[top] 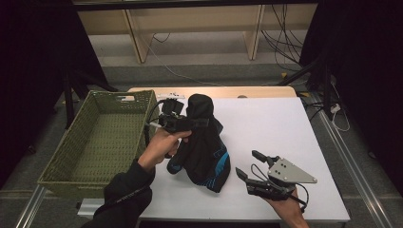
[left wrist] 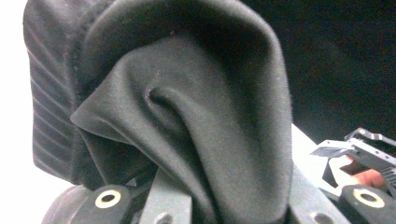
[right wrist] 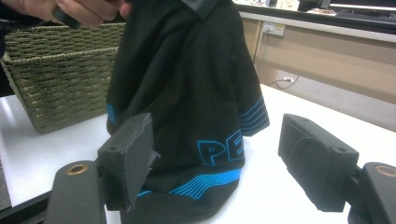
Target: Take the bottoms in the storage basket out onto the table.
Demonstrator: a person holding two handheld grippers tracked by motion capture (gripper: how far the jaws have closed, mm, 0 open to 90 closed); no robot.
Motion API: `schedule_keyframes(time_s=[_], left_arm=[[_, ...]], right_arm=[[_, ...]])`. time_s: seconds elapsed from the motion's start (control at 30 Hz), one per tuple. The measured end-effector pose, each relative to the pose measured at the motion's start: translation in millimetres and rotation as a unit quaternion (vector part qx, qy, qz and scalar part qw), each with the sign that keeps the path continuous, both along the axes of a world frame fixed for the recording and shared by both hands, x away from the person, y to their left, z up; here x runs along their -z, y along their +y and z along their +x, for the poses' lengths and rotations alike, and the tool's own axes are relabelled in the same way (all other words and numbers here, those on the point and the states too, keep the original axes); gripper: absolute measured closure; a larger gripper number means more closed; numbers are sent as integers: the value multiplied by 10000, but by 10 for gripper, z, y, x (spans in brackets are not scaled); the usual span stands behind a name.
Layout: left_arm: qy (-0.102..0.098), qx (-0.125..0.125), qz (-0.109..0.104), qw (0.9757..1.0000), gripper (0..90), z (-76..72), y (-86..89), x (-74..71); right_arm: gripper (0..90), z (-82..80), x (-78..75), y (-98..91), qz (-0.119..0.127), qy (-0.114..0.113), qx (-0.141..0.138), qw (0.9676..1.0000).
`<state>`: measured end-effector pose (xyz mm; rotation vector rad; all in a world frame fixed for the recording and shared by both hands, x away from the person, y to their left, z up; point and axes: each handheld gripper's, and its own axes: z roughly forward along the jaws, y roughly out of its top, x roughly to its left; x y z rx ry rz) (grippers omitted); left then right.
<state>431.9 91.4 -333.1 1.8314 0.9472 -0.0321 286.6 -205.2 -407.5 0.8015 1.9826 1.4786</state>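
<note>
A black garment (top: 205, 153) with blue lettering and stripes hangs from my left gripper (top: 191, 122), which is shut on its top fold above the white table (top: 275, 123). Its lower end rests bunched on the table. In the left gripper view the black cloth (left wrist: 187, 116) drapes over the jaws. My right gripper (top: 246, 164) rests open near the table's front right, apart from the garment, pointing at it. In the right gripper view the garment (right wrist: 196, 93) stands beyond my open gripper (right wrist: 219, 163), with nothing between the pads.
A green woven basket (top: 119, 96) stands at the table's left edge, just left of my left hand; it shows again as the basket (right wrist: 56, 70) behind the garment. Table legs and cables are on the floor beyond the far edge.
</note>
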Motion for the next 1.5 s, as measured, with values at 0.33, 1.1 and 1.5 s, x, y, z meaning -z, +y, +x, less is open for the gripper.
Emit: schedule_keyframes(time_s=[0.33, 1.1, 1.5], left_arm=[[108, 63, 113, 9999, 799, 32, -80, 117], [346, 285, 311, 9985, 773, 47, -300, 383], [427, 361, 539, 9970, 754, 47, -393, 509]], right_arm=[[275, 8, 8, 3, 14, -11, -6, 10000], [275, 3, 7, 2, -15, 0, -1, 10000], [275, -5, 5, 2, -18, 3, 11, 10000]])
